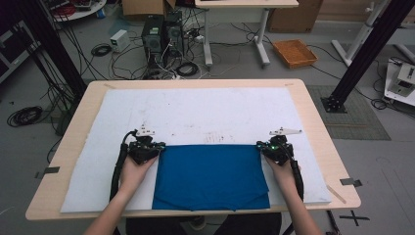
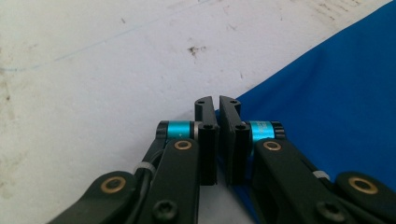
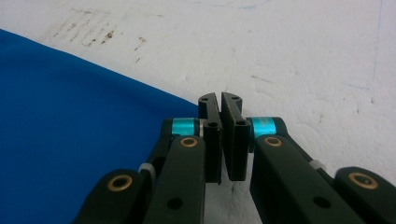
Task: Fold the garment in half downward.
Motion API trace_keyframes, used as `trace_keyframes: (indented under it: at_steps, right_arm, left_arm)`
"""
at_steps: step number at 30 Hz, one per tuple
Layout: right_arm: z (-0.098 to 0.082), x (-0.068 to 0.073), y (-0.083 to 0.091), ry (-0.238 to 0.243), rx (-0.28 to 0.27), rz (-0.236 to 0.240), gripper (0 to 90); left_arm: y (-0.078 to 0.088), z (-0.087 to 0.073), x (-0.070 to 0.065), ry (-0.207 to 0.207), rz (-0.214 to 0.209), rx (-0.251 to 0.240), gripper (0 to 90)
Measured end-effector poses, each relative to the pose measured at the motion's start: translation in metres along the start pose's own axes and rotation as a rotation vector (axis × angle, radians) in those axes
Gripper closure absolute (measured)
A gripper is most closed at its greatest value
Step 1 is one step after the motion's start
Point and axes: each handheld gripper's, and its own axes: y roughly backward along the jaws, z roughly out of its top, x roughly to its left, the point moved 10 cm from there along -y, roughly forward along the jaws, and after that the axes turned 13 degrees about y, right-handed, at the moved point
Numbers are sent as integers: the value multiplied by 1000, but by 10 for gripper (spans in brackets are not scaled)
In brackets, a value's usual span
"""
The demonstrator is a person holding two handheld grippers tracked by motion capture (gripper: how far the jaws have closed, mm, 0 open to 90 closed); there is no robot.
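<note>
A blue cloth (image 1: pixel 210 176) lies folded on the white mat (image 1: pixel 195 112), reaching the table's near edge. My left gripper (image 1: pixel 157 150) sits at the cloth's far left corner, and my right gripper (image 1: pixel 260 147) at its far right corner. In the left gripper view the gripper (image 2: pixel 217 100) has its jaws together, with the corner of the blue cloth (image 2: pixel 327 93) pinched between the tips. In the right gripper view the gripper (image 3: pixel 219 97) is likewise shut where the cloth (image 3: pixel 70 116) edge ends at its jaws.
The wooden table (image 1: pixel 83 105) carries the mat, which has faint dark stains (image 1: pixel 215 137) behind the cloth. Beyond the table are computer towers (image 1: pixel 161 34), floor cables and an orange tray (image 1: pixel 295 53). Black frame posts (image 1: pixel 362 54) stand at both sides.
</note>
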Motion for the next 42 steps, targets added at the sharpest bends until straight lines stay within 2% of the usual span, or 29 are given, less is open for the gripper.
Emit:
trace_keyframes:
  at_steps: [6, 12, 16, 25, 27, 28, 30, 33, 36, 38, 40, 42]
  right_arm:
    - [12, -8, 0, 50, -30, -1, 877]
    - [23, -24, -8, 57, -36, -5, 877]
    - [24, -32, -14, 55, -29, -7, 877]
    - [29, -35, -16, 67, -28, -22, 871]
    - [29, -35, -15, 69, -30, -28, 821]
    - [29, -36, -14, 69, -32, -35, 789]
    - [30, -37, -10, 63, -41, -44, 675]
    - [34, -37, 1, 60, -72, -53, 597]
    - [37, -35, 17, 56, -114, -60, 535]
    - [37, -34, 28, 59, -143, -60, 514]
    - [34, -32, 39, 54, -160, -59, 508]
    - [31, -29, 47, 57, -175, -57, 507]
  left_arm:
    - [-3, 10, 4, -2, 7, -27, 870]
    - [-10, 25, 9, 7, 16, -47, 869]
    - [-18, 29, 12, 8, 23, -53, 869]
    - [-20, 33, 13, -4, 27, -57, 867]
    - [-19, 35, 12, -5, 27, -68, 846]
    - [-17, 36, 12, -2, 27, -73, 789]
    - [-11, 40, 11, 12, 14, -90, 619]
    - [5, 47, 8, 3, -19, -127, 443]
    - [26, 51, 4, -33, -32, -168, 407]
    - [38, 51, 4, -45, -24, -193, 397]
    - [49, 48, 4, -42, -31, -201, 397]
    - [58, 43, 3, -29, -65, -212, 401]
